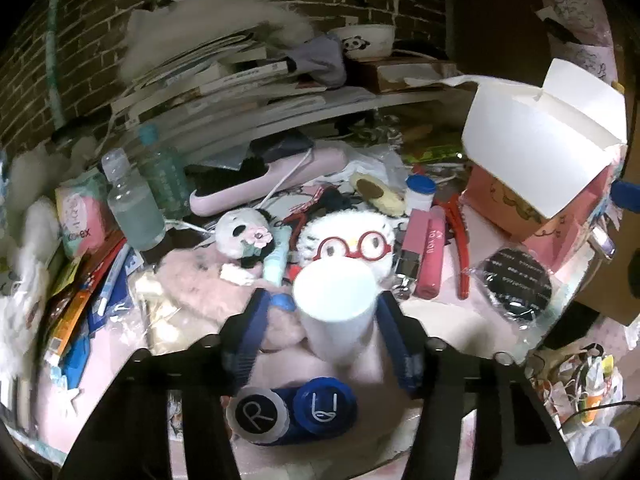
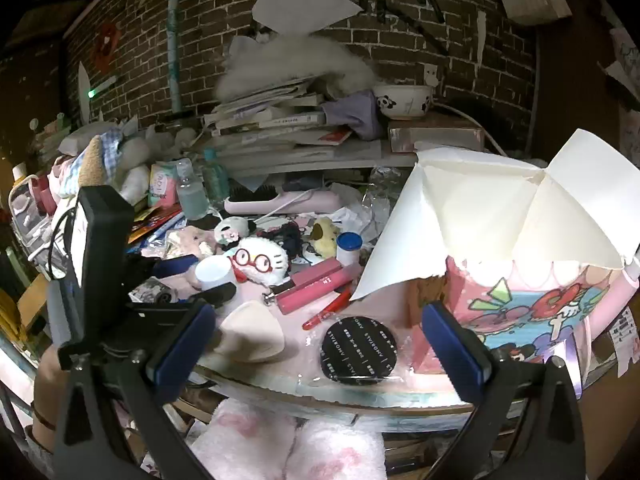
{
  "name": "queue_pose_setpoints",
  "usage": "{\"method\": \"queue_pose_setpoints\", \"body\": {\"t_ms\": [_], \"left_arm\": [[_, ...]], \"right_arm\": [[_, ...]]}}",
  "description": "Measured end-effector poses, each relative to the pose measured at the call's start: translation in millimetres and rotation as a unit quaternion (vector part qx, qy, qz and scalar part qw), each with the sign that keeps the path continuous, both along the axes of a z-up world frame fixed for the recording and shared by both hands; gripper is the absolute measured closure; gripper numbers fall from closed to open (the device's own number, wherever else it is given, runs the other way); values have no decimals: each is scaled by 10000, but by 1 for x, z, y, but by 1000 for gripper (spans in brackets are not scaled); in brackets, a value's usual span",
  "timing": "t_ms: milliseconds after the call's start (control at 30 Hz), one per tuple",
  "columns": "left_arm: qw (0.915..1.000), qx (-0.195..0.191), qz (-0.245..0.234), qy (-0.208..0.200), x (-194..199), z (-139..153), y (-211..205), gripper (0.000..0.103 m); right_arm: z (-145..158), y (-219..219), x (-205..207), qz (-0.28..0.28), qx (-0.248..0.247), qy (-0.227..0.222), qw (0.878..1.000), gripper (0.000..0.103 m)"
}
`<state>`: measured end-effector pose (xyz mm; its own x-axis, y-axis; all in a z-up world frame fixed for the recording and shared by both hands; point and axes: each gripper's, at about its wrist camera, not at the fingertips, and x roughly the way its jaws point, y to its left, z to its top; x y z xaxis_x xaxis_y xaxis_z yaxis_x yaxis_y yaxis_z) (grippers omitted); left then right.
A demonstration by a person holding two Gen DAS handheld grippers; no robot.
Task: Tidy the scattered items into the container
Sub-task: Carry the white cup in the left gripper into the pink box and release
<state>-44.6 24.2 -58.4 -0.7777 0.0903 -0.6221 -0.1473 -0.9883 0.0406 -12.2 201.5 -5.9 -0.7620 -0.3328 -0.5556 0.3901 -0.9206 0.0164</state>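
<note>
My left gripper (image 1: 320, 312) has its blue pads on either side of a small white bottle (image 1: 336, 308), lifted above the pink table; the left pad stands slightly apart from it. In the right wrist view the bottle (image 2: 214, 272) shows in the left gripper. A white plush with red glasses (image 1: 352, 240) lies behind it. The pink box (image 1: 560, 200) with open white flaps (image 2: 500, 216) stands at the right. My right gripper (image 2: 320, 344) is open and empty, hovering over the table's front edge near a black round pack (image 2: 358, 350).
A blue contact lens case (image 1: 296, 410) lies below the left gripper. Pink tubes (image 1: 430, 256), a red clip (image 1: 460, 240), a panda plush (image 1: 244, 232), a clear bottle (image 1: 134, 208), a pink hairbrush (image 1: 272, 180) and a beige pad (image 2: 252, 336) litter the table. Stacked books (image 2: 280, 128) fill the shelf behind.
</note>
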Motion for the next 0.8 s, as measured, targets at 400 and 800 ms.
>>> {"method": "queue_pose_setpoints", "body": {"t_ms": [400,800], "left_arm": [[9996,-267,-53,25,0,10,7,66],[9971,142,-491,562,-5,95,13,66]], "right_arm": [[-1,1,-2,41,-54,9,10000,0],[-8,5,2,213,-154,13,9997,0]]}}
